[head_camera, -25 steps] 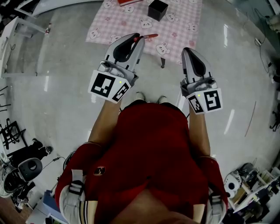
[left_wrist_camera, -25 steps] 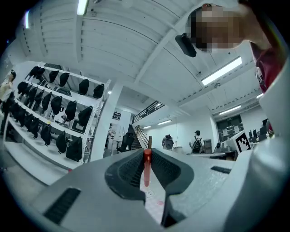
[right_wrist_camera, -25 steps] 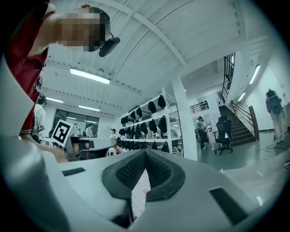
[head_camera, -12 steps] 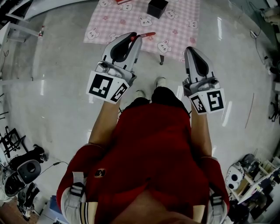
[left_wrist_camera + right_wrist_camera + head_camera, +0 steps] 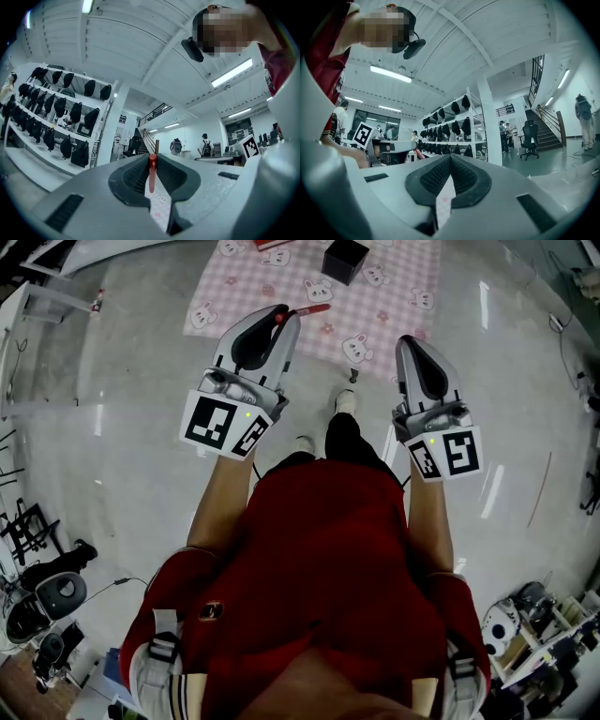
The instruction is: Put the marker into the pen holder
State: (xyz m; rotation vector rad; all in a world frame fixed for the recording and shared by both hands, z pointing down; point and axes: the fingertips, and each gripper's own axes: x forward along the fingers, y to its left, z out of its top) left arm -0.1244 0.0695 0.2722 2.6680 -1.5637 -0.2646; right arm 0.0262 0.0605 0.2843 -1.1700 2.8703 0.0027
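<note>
In the head view my left gripper (image 5: 284,315) is shut on a red marker (image 5: 309,309), whose end pokes out to the right past the jaws, above the near edge of the mat. The black square pen holder (image 5: 345,259) stands on the mat, further off and slightly right of that gripper. In the left gripper view the marker (image 5: 152,172) stands upright, pinched between the dark pads. My right gripper (image 5: 413,341) is held level beside the left, shut with nothing in it; its pads (image 5: 461,176) meet with no gap.
A pink checkered mat (image 5: 394,296) with rabbit prints lies on the glossy grey floor (image 5: 122,446). A red item (image 5: 272,244) sits at the mat's far edge. One of the person's feet (image 5: 346,401) is near the mat. Clutter lies at lower left (image 5: 47,601) and lower right (image 5: 539,624).
The person has stepped forward, one foot now near the mat's edge. Both grippers have kept about the same pose, the left still holding the marker.
</note>
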